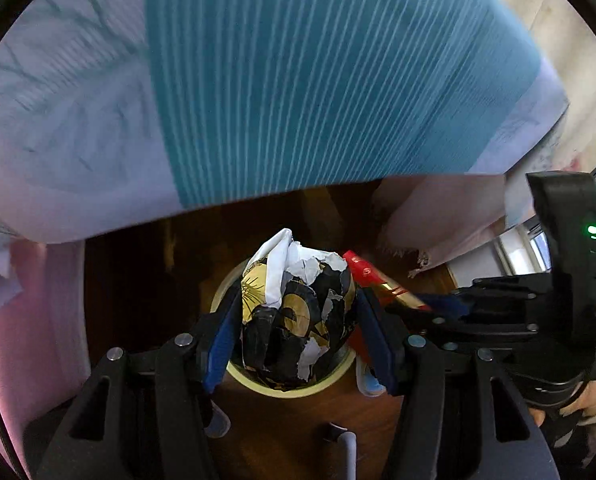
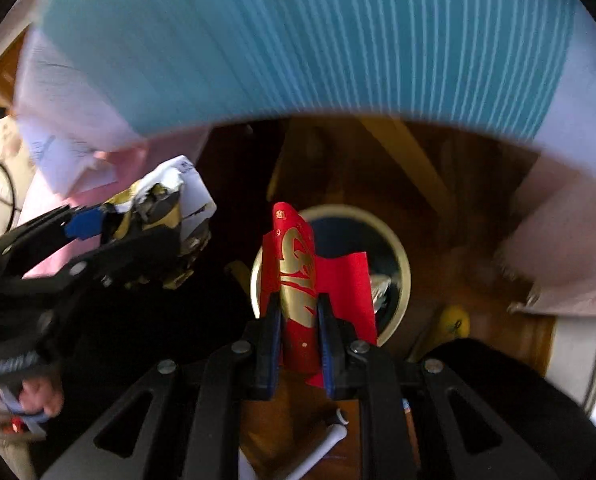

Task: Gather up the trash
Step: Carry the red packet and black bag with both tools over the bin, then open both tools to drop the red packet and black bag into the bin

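Crumpled black, gold and white paper wad (image 1: 294, 312) pinched between the 2 blue-padded fingers of the left gripper (image 1: 296, 334), held directly above the round cream-rimmed bin (image 1: 258, 382), whose rim shows around and below the wad. Same wad (image 2: 166, 216) visible in the right wrist view at left, clamped in the left gripper (image 2: 110, 224), off to the side of the bin (image 2: 403, 264) there. Red envelope with gold lettering (image 2: 301, 292) squeezed upright between the narrow-set jaws of the right gripper (image 2: 299, 336), held over the near left edge of the bin rim; dark interior of the bin showing behind it with something silvery and crinkled inside. From the left wrist view, red envelope (image 1: 371, 280) just right of the wad, touching or nearly so, cannot tell which. Brown wooden floor (image 1: 146, 280) under the bin. Blurred teal-and-white striped cloth (image 1: 317, 80) hanging across the top of both views, pink fabric (image 1: 30, 320) at the left edge. Small yellow object (image 2: 453, 322) on the floor right of the bin, too blurred to identify
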Tool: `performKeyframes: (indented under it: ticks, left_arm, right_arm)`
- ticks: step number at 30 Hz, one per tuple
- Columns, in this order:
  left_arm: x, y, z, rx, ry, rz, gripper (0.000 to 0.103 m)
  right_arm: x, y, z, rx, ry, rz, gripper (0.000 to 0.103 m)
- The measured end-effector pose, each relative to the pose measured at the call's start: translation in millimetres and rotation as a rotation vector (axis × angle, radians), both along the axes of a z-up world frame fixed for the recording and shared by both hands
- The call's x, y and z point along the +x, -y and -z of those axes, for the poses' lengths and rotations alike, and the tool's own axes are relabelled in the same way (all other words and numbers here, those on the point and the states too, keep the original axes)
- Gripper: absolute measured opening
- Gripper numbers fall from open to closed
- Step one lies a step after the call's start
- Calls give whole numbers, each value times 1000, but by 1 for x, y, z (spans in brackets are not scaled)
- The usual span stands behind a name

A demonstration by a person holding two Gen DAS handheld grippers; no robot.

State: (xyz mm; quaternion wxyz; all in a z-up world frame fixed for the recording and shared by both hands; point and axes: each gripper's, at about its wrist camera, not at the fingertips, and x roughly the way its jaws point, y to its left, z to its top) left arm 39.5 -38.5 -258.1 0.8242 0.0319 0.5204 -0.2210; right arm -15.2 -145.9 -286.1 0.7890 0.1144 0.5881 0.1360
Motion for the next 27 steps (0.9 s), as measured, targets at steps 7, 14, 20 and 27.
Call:
performKeyframes:
  ticks: [7,14,20,27]
  left_arm:
    - [16,-3,45,24,-53,-39,59]
    - [21,8,70,50,-108,-53,62]
    - [26,3,85,73,-146,-78,68]
    - [28,-3,90,81,-158,-95,89]
  right_arm:
    - [10,12,60,93,-115,184,17]
    - [16,12,89,125,-175,239,21]
    - [19,17,97,136,-162,266,22]
    - [22,23,99,129,-156,309,39]
